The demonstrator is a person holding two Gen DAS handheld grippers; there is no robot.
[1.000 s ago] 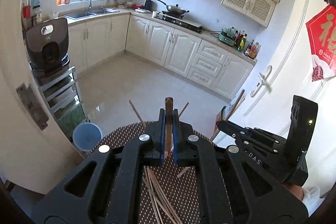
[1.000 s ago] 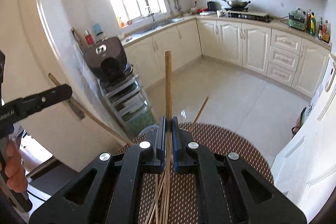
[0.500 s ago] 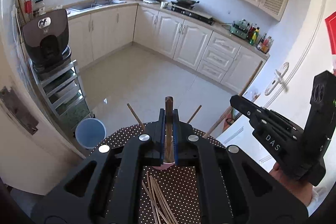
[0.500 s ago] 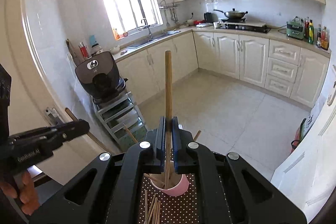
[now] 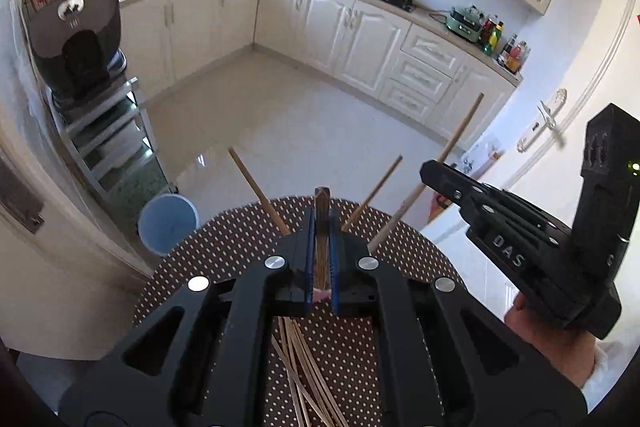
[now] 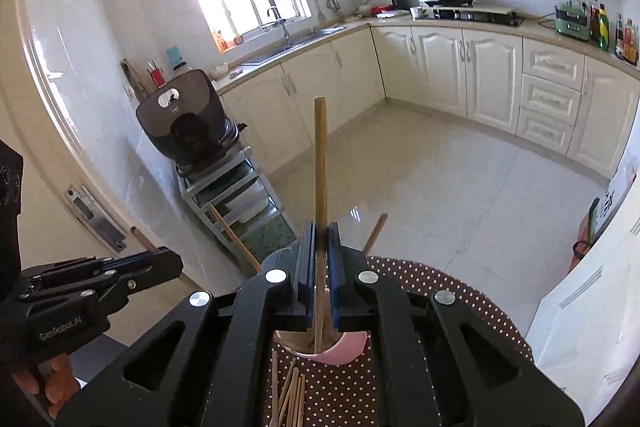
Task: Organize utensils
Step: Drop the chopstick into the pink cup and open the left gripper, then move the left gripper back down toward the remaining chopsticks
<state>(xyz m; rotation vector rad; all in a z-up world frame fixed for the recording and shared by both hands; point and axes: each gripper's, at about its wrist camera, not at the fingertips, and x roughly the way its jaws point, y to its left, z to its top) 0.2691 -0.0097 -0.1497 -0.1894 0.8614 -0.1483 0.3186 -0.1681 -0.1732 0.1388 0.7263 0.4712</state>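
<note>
Clamped between the closed jaws of the left gripper (image 5: 321,227), 1 chopstick (image 5: 322,211) is held above the dotted table (image 5: 224,247); the right gripper (image 6: 321,247) pinches another chopstick (image 6: 320,155) — its lower end apparently inside the pink cup (image 6: 340,351) — with loose chopsticks (image 6: 290,399) lying nearby.

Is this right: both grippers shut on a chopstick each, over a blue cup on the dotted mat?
Not quite: the cup is pink, not blue, as the right wrist view shows. The rest holds: the left gripper and right gripper each have jaws shut on a chopstick, above the dotted mat.
</note>
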